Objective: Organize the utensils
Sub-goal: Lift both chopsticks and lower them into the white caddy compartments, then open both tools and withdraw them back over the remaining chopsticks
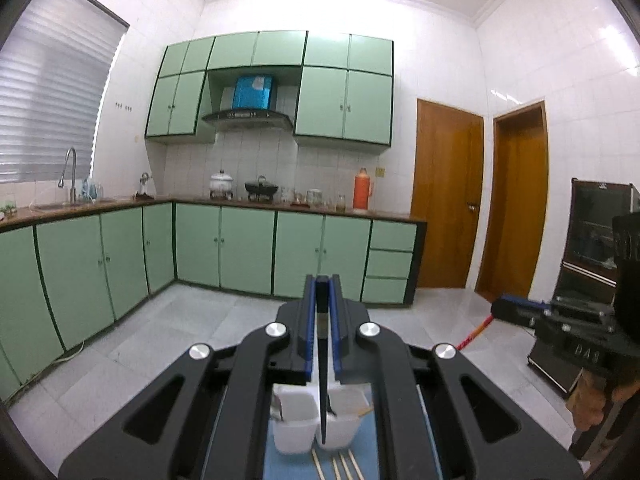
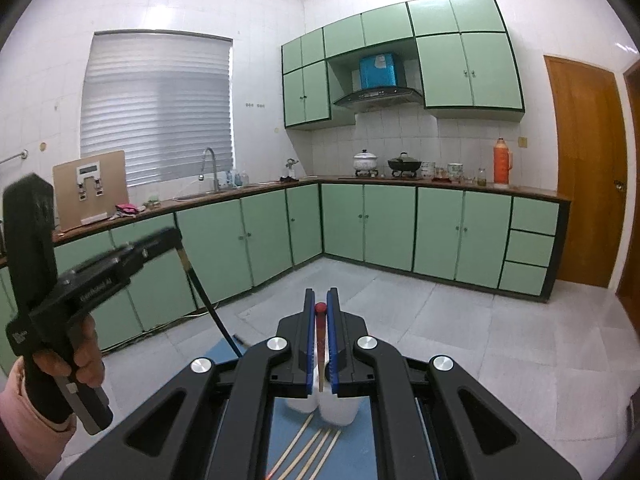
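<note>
Clamping a black chopstick (image 1: pixel 322 360) between nearly closed jaws, the left gripper (image 1: pixel 322 284) hangs above two white cups (image 1: pixel 294 428) on a blue mat (image 1: pixel 368 454), with pale chopsticks (image 1: pixel 344 468) lying just below them.

In the right wrist view, the right gripper (image 2: pixel 320 296) pinches a red-tipped chopstick (image 2: pixel 320 332) over the same cups (image 2: pixel 338 410); the left gripper (image 2: pixel 176 240) holds its black chopstick to the left.

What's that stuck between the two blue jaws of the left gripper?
A black chopstick, pinched between the left gripper's jaws and angling down toward the white holder. The left wrist view shows it best; the right wrist view shows it from the side.
</note>
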`<state>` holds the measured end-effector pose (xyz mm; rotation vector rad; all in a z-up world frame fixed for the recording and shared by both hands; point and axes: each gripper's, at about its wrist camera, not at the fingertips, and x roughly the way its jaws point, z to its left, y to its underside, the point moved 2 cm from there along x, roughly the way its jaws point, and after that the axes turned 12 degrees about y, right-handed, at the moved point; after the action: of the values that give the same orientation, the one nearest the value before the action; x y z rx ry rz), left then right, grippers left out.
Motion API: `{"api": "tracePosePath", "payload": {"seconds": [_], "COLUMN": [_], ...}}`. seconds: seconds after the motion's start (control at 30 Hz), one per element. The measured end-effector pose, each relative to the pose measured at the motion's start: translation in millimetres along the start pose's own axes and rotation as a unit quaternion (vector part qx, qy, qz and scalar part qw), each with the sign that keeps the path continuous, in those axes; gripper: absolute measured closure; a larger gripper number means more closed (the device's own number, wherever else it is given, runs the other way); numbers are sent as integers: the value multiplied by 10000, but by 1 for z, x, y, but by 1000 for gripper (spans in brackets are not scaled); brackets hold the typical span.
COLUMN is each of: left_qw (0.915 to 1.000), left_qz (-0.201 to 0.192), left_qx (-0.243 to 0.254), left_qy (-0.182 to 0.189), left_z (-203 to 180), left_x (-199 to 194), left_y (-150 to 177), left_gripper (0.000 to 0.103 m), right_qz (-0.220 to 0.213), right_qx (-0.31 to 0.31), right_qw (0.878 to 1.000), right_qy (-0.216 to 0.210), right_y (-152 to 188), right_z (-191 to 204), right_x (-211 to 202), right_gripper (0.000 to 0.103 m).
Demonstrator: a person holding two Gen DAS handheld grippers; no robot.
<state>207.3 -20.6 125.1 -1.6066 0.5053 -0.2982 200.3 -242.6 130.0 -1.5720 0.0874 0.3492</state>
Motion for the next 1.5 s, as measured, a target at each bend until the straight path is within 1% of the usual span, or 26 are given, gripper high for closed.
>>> {"api": "tracePosePath", "payload": {"seconds": [0.1,0.2,0.33,0.37,0.43,0.6,0.8,0.83,0.87,0.9,0.97,1.03,1.07,1.1,1.13,1.2,1.27,1.3,1.33,1.4,1.5], "left_qw": [9999,9997,9995,9994,9985,9955,9926,9924,9922,9921,9926,9932,9934,9936,9939,9946,9953,9956,9958,9961,9961], "left_qz": [-103,-90,113,176,422,872,1140,1156,1171,1171,1130,1085,1072,1053,1017,926,841,800,775,729,742], "left_qx": [37,106,55,44,0,-147,-278,-290,-291,-292,-296,-271,-270,-282,-310,-340,-317,-289,-270,-235,-195], "left_qy": [-97,-203,-286,-298,-346,-335,-305,-320,-323,-332,-319,-307,-302,-298,-303,-314,-362,-384,-403,-426,-428], "left_z": [4,8,16,19,26,41,56,58,59,60,60,60,59,60,61,61,58,56,53,46,36], "left_x": [24,48,87,92,108,124,123,122,121,118,114,108,105,102,97,85,72,64,60,47,24], "left_y": [-6,-2,23,28,42,70,88,90,90,91,89,86,85,84,82,78,78,78,78,81,94], "left_gripper": [98,97,97,97,97,97,95,94,88,78,66,62,58,54,52,43,36,31,28,19,14], "right_qz": [33,126,361,436,584,768,898,911,927,939,942,911,880,841,774,636,548,523,467,372,331], "right_qx": [-37,-72,-59,-29,42,156,208,217,237,255,352,437,466,493,530,586,637,665,702,754,820], "right_qw": [9999,9997,9989,9987,9980,9968,9957,9956,9954,9953,9949,9949,9950,9952,9956,9961,9961,9960,9959,9954,9946], "right_qy": [98,205,284,273,247,154,53,38,18,-1,-14,-11,9,30,77,202,260,285,340,456,538], "right_y": [-3,-1,12,17,27,46,58,59,60,61,62,61,60,60,59,58,60,62,65,71,88], "right_z": [-1,-2,-4,-5,-7,-9,-10,-11,-11,-12,-16,-21,-23,-25,-27,-32,-36,-37,-39,-41,-40], "right_x": [17,41,77,85,97,114,116,117,116,116,115,112,109,105,99,86,74,68,59,45,25], "right_gripper": [97,97,97,97,97,97,97,97,97,97,94,92,90,81,69,58,56,50,41,33,26]}}
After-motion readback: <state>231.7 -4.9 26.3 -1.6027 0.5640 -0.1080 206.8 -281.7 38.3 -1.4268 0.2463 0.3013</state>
